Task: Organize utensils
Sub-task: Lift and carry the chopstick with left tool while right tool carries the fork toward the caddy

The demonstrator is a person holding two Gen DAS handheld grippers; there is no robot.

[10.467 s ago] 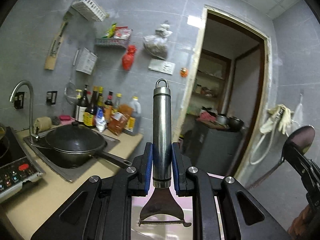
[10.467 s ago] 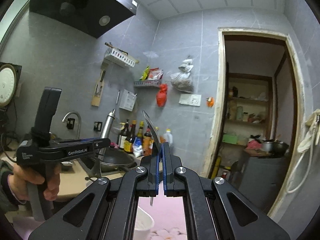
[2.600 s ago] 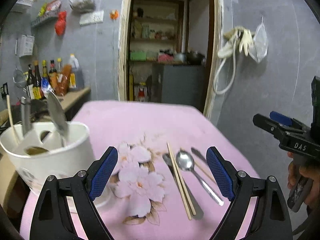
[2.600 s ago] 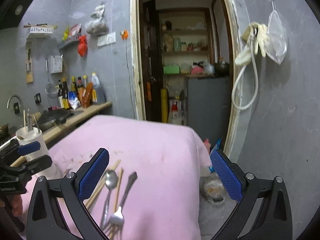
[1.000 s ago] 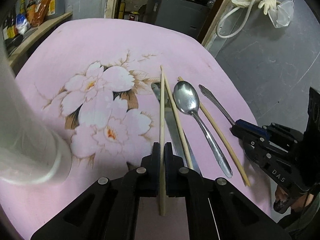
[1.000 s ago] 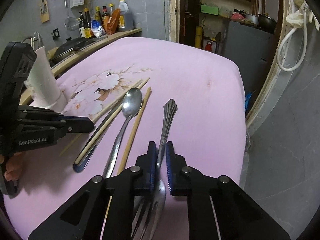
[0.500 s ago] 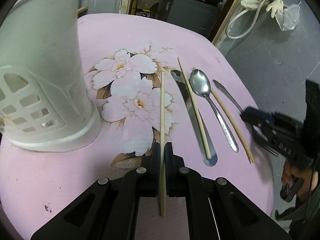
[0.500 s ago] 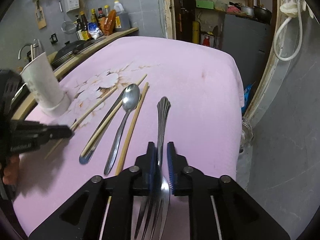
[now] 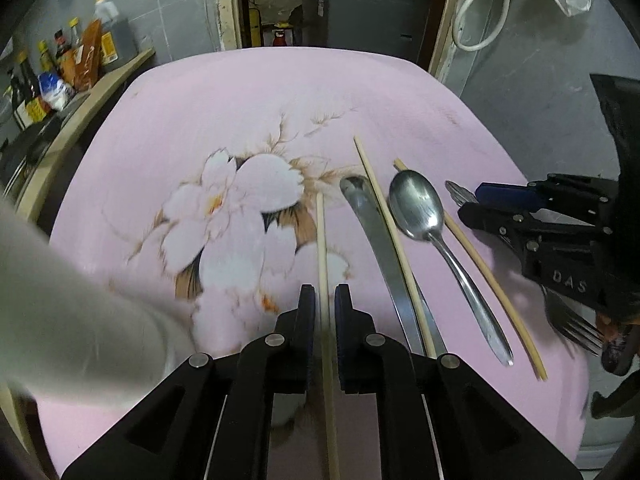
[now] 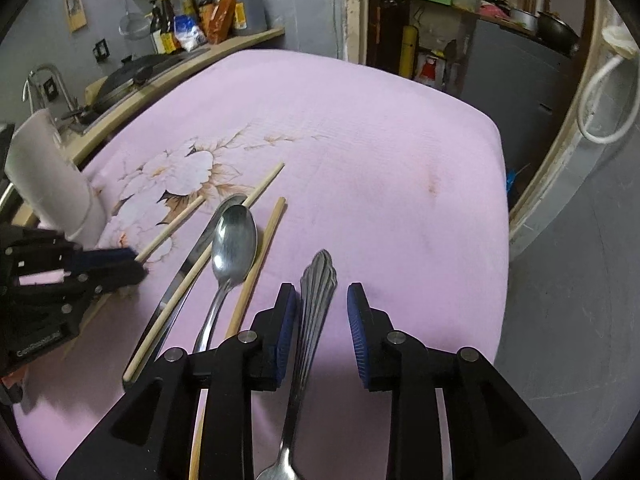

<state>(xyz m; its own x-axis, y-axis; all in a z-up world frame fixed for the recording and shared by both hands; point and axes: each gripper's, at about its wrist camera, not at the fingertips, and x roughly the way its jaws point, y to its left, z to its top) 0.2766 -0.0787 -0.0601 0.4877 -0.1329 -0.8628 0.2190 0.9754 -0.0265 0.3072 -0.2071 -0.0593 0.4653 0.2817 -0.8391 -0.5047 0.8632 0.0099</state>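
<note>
A: While the left gripper (image 9: 325,300) brackets 1 chopstick (image 9: 322,248) with slightly parted jaws, why is the fork (image 10: 316,292) lying loose?

B: The right gripper (image 10: 322,312) has just been opening around it, probably letting it rest on the pink cloth (image 10: 380,140).

The right hand-held gripper (image 9: 476,200) carries the raised letters "DAS" on its black body, seen in the left wrist view. In the right wrist view the left hand-held gripper (image 10: 134,260) bears a faint printed brand that reads roughly "GenRobot.AI", though the lettering is dim. Labels on the bottles (image 10: 200,8) at the back are too small to read.
</note>
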